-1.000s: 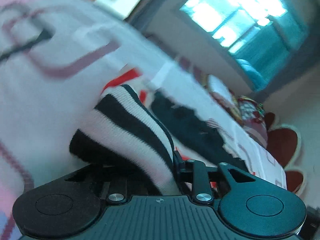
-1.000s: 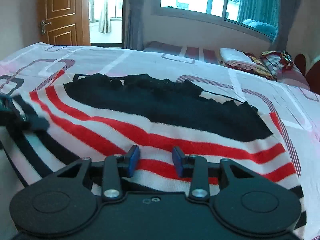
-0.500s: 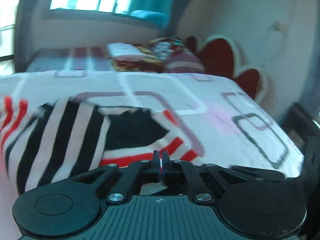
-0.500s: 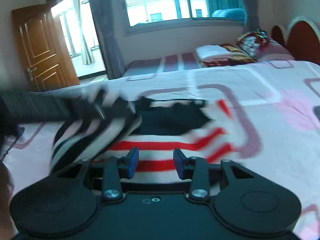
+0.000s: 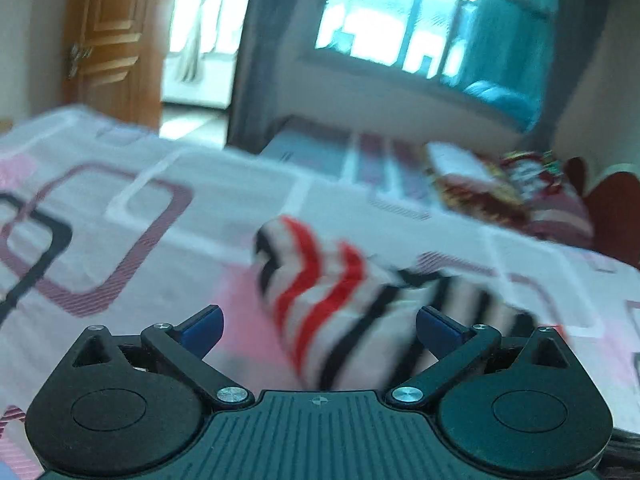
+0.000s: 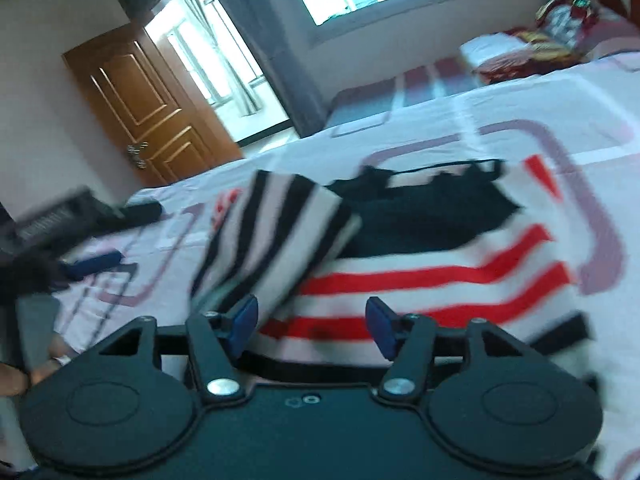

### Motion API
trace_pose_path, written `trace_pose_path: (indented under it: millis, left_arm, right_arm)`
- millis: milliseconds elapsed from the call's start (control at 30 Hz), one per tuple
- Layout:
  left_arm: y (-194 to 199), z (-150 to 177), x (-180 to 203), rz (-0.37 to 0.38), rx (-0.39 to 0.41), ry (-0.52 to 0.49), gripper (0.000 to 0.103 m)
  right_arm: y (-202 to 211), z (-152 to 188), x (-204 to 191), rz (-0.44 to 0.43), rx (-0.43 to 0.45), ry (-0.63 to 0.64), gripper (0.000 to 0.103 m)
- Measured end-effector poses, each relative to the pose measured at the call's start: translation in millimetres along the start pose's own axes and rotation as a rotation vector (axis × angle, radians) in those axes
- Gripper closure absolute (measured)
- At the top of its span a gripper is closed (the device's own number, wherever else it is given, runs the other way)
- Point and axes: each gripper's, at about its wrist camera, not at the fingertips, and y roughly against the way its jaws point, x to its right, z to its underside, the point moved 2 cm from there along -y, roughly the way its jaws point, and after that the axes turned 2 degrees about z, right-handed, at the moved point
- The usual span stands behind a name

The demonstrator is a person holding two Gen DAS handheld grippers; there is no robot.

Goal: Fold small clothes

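The striped sweater (image 6: 420,280), white with red and black bands and a black panel, lies on the patterned bedsheet (image 6: 520,104) with one striped part folded over its left side. The left gripper (image 5: 320,326) is opening, its blue pads wide apart and off the cloth. The right gripper (image 6: 312,326) is opening too, its fingers apart just above the sweater, pressing on nothing.

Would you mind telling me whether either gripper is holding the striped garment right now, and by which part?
Nothing is held. The left gripper and the right gripper are both opening, pads clear of the striped garment, which lies on the bed.
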Motion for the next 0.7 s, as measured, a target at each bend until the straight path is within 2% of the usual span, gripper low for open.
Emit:
trace_pose_path:
  millis: [100, 200, 300, 333, 367, 400, 433, 467, 533, 600, 700]
  left_arm:
    - [-30, 6, -11, -0.012, -0.069, 0.068, 0.001]
    - [-48, 12, -19, -0.015, -0.109, 0.111, 0.001]
    - [-69, 19, -12, -0.008, -0.126, 0.112, 0.001]
    - [-72, 19, -11, -0.005, -0.13, 0.103, 0.001]
    - [-76, 23, -9, -0.006, -0.131, 0.097, 0.001]
    - [-75, 23, -10, -0.008, -0.124, 0.092, 0.001]
    - [-73, 22, -11, -0.005, -0.115, 0.094, 0.001]
    - [-68, 19, -10, 0.002, -0.108, 0.097, 0.001]
    - [-58, 14, -5, 0.031, -0.089, 0.093, 0.001]
    - [-47, 13, 12, 0.09, -0.073, 0.053, 0.001]
    - [-32, 20, 49, 0.178, -0.051, -0.057, 0.001]
  right_arm:
    - [-14, -12, -8, -0.037, -0.012, -0.01, 0.036]
    - [-34, -22, -10, -0.071, -0.041, -0.058, 0.035]
    - [-52, -31, -4, -0.053, -0.046, -0.11, 0.037]
    - [-58, -33, -2, -0.063, -0.049, -0.13, 0.047]
    - [-62, -34, -3, -0.076, -0.045, -0.145, 0.064]
    - [-63, -35, -4, -0.083, -0.032, -0.151, 0.071]
    - [-61, -35, -8, -0.08, -0.017, -0.136, 0.086]
    - [-57, -36, -12, -0.075, 0.003, -0.114, 0.091]
    - [-32, -38, -21, -0.049, 0.086, -0.055, 0.093]
    - [6, -38, -23, -0.018, 0.18, -0.017, 0.093]
    - [67, -20, -15, 0.072, 0.282, 0.018, 0.093]
